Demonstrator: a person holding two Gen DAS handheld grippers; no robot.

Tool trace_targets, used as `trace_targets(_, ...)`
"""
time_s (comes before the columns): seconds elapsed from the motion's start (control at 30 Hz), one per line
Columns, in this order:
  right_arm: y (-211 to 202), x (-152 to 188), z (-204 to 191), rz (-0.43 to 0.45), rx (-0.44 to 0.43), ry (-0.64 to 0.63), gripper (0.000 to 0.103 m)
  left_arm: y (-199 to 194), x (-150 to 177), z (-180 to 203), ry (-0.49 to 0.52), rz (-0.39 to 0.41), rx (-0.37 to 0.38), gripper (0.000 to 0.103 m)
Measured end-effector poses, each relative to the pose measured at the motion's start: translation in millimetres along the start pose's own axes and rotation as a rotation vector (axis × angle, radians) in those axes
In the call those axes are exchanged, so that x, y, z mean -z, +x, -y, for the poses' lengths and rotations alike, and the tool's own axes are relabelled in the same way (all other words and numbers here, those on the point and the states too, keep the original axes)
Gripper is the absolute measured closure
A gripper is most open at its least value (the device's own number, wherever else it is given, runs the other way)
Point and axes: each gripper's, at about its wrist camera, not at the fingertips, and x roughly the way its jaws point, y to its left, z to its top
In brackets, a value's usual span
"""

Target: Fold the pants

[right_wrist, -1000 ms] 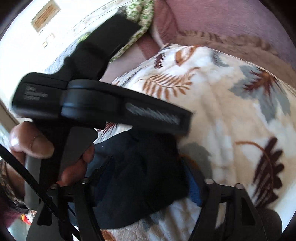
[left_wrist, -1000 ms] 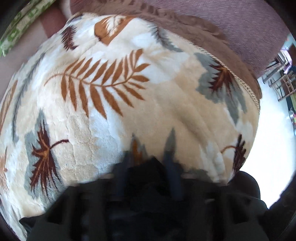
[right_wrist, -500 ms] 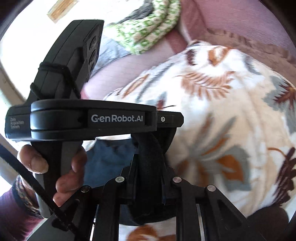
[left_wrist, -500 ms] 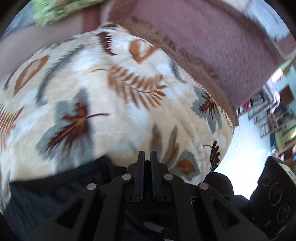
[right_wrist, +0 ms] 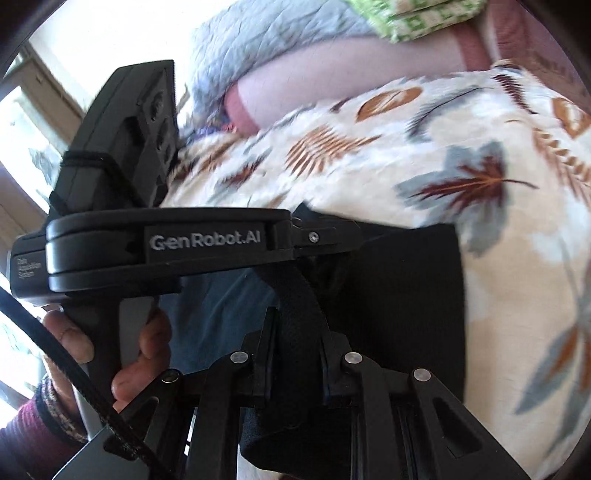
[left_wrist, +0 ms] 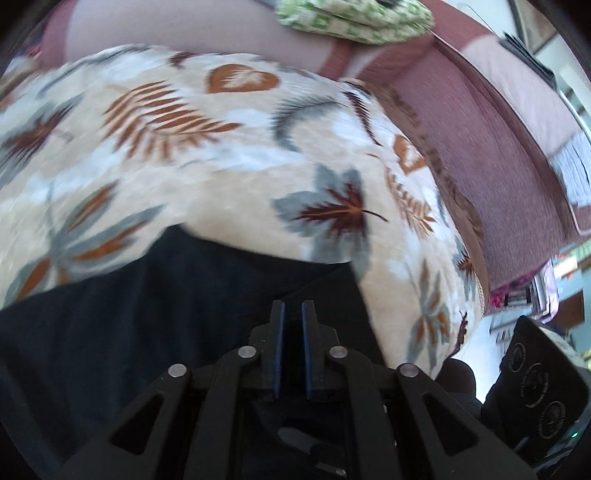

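Right wrist: right hand-held gripper [right_wrist: 295, 336] clamps a bunched fold of dark pants [right_wrist: 399, 295].

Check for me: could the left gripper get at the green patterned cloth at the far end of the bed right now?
Probably not yet. The left gripper is shut on the dark pants, and the green patterned cloth lies far beyond the whole leaf-print blanket. Nothing blocks the path, but it would have to let go and travel.
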Motion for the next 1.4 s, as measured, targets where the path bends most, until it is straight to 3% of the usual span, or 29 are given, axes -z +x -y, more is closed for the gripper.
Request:
trace_targets(0.03,8,0,-3,-0.017,0.010,-0.010,0.082,-5,2,-6,-0.009,0.008,-0.005,0.091)
trace_targets(0.1,18,4,-6,-0.040,0.024,-0.028,0.078,-20,9,-13,-0.022,0.042,-0.018,0.066)
trace_targets(0.17,20,8,-12,-0.042,0.020,-0.048,0.066,-38,18,-19,-0.031,0.099,-0.037,0.050)
trace_targets(0.23,17,13,-22,-0.045,-0.022,-0.071,0.037,-56,31,-27,-0.065,0.153,-0.052,0.045)
trace_targets(0.3,11,17,-32,-0.042,-0.057,-0.107,0.031,-72,47,-39,-0.133,0.197,-0.053,0.043)
trace_targets(0.43,1,24,-46,-0.033,-0.112,-0.142,0.030,-92,71,-60,-0.278,0.236,-0.100,0.040)
trace_targets(0.67,-26,32,-23,0.003,-0.140,-0.015,0.030,-110,95,-75,-0.398,0.295,-0.114,0.039)
trace_targets(0.83,-42,18,-6,0.044,-0.045,0.030,0.032,-101,101,-72,-0.397,0.280,-0.137,0.039)
trace_targets(0.97,-43,9,-10,0.046,-0.014,-0.005,0.035,-81,103,-51,-0.329,0.234,-0.130,0.039)
trace_targets(1.07,-31,1,-24,0.019,-0.019,-0.063,0.048,-61,105,-37,-0.276,0.181,-0.178,0.042)
trace_targets(1.13,-11,-8,-30,-0.037,-0.048,-0.090,0.062,-58,108,-35,-0.268,0.171,-0.201,0.042)
trace_targets(1.3,39,-24,-9,-0.177,-0.180,0.070,0.061,-71,119,-42,-0.265,0.182,-0.265,0.042)
trace_targets(1.4,54,-28,8,-0.194,-0.245,0.175,0.061,-80,130,-50,-0.276,0.193,-0.284,0.048)
